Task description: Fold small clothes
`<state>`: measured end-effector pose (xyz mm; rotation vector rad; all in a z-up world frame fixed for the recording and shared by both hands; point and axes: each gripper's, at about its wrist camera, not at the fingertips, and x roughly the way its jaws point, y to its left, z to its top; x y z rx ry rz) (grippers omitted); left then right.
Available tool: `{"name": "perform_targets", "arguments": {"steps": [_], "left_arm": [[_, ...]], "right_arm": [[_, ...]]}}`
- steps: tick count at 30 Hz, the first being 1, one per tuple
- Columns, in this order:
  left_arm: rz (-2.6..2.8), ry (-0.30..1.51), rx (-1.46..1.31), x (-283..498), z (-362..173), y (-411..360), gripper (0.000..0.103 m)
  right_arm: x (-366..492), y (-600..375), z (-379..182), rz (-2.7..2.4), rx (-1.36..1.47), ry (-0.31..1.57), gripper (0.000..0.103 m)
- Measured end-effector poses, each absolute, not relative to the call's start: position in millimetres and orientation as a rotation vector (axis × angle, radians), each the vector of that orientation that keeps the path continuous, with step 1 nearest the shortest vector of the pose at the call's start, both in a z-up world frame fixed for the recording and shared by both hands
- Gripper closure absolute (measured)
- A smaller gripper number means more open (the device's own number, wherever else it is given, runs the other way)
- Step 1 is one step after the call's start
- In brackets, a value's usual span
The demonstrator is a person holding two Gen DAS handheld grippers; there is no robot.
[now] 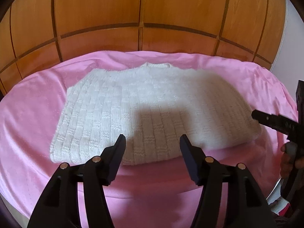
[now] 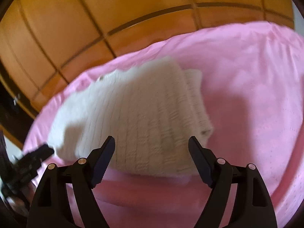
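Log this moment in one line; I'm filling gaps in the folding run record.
white knit sweater: folded, lying on pink sheet | left gripper: open, empty | right gripper: open, empty

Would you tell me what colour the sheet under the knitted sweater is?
Pink sheet, clearest in the left wrist view.

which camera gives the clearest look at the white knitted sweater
The left wrist view: the white knitted sweater lies sharp and nearly whole on the pink sheet, knit pattern and neckline visible. The right wrist view shows it blurred and tilted, though its layered folded edge shows at the right.
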<state>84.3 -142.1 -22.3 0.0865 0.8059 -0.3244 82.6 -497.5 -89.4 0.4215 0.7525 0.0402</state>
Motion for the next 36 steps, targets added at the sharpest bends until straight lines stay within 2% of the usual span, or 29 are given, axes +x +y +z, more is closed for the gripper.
{"name": "perform_targets", "arguments": {"steps": [2, 12, 15, 22, 26, 27, 30, 33, 35, 36], "left_arm": [[-0.329, 0.806, 0.080, 81, -19, -142, 0.042], [-0.316, 0.823, 0.097, 81, -22, -145, 0.039], [-0.305, 0.832, 0.098, 82, -24, -145, 0.039], [-0.303, 0.862, 0.068, 90, -32, -137, 0.030], [-0.289, 0.879, 0.004, 100, -36, -114, 0.030], [-0.288, 0.888, -0.013, 103, -37, -107, 0.032], [-0.286, 0.911, -0.048, 111, -44, -89, 0.041], [-0.269, 0.931, -0.054, 120, -51, -74, 0.061], [-0.257, 0.945, -0.052, 125, -57, -67, 0.062], [-0.251, 0.953, -0.054, 127, -60, -63, 0.068]], "right_arm": [[86, -512, -92, 0.022, 0.482, 0.757, 0.021], [117, -554, -129, -0.003, 0.645, 0.802, 0.021], [120, -556, -130, 0.020, 0.645, 0.793, 0.019], [111, -557, -128, 0.079, 0.665, 0.804, 0.019], [106, -549, -128, 0.138, 0.684, 0.821, 0.019], [105, -548, -128, 0.148, 0.689, 0.824, 0.019], [105, -546, -130, 0.155, 0.701, 0.836, 0.028], [106, -543, -131, 0.164, 0.705, 0.851, 0.039], [110, -536, -131, 0.161, 0.667, 0.875, 0.045], [112, -534, -130, 0.160, 0.650, 0.882, 0.050]]}}
